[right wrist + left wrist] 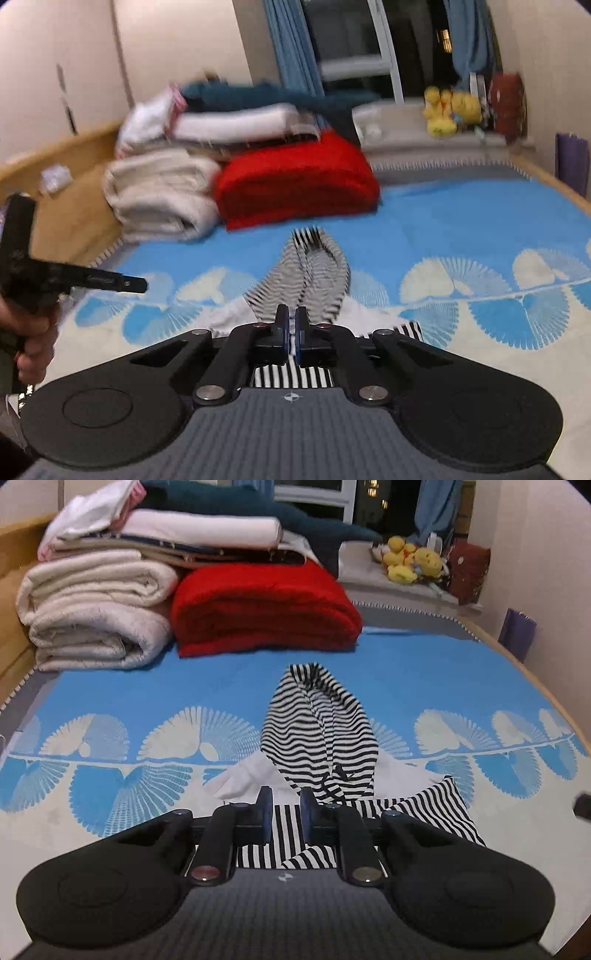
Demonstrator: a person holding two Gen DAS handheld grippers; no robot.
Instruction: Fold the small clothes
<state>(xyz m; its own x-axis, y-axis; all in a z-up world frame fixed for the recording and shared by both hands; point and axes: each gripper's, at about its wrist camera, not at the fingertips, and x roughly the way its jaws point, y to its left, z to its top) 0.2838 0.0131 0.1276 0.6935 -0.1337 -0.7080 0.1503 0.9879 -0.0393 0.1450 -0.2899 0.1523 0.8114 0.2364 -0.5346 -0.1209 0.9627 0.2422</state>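
A black-and-white striped garment [317,731] with white parts lies crumpled in the middle of the blue patterned bedspread [147,686]. My left gripper [286,805] hovers over its near edge. The jaws stand a narrow gap apart, with nothing pinched between them; the stripes show through from below. In the right wrist view the same gripper [136,285] sticks out at the left, held by a hand [33,332], and carries nothing. My right gripper [291,321] is shut on a thin fold of the striped garment [314,280], whose near edge runs under its fingers.
At the head of the bed a folded red blanket [266,609] sits beside cream blankets [96,609] stacked with other linen. Yellow plush toys [410,561] sit on the sill by the window. A wooden bed frame [11,554] runs along the left.
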